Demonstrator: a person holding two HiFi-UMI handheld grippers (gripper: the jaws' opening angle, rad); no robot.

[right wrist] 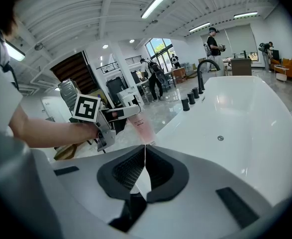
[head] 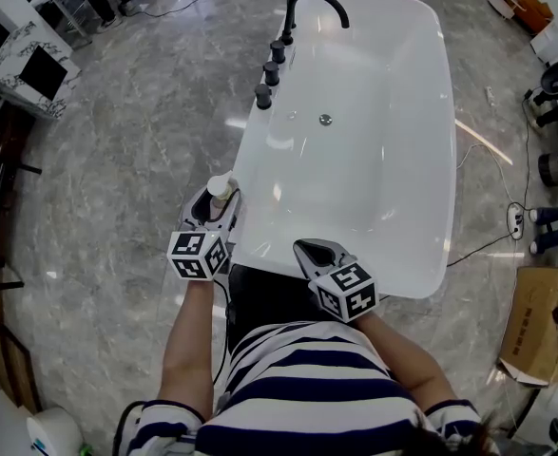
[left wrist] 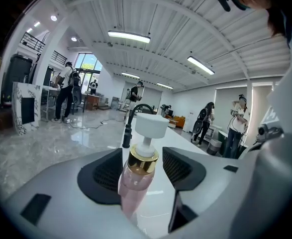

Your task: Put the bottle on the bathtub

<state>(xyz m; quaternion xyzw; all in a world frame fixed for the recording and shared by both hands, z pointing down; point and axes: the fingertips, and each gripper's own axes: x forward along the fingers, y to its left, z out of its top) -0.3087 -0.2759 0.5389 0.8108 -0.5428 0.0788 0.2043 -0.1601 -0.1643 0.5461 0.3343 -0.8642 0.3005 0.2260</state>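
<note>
Pink pump bottle [left wrist: 136, 176] stands near upright, seemingly on the seven-o'clock corner of the bathtub rim [head: 248, 174], between the wide-open jaws of your left gripper [head: 214, 207]; right gripper [head: 307, 250], shut and empty, sits at its four o'clock

Nothing legible on my feed. The bottle [right wrist: 144, 128] has a small line of red print on its side, too tiny for me to read. The marker cubes [head: 200, 254] show only black-and-white square patterns, no letters or numbers.
</note>
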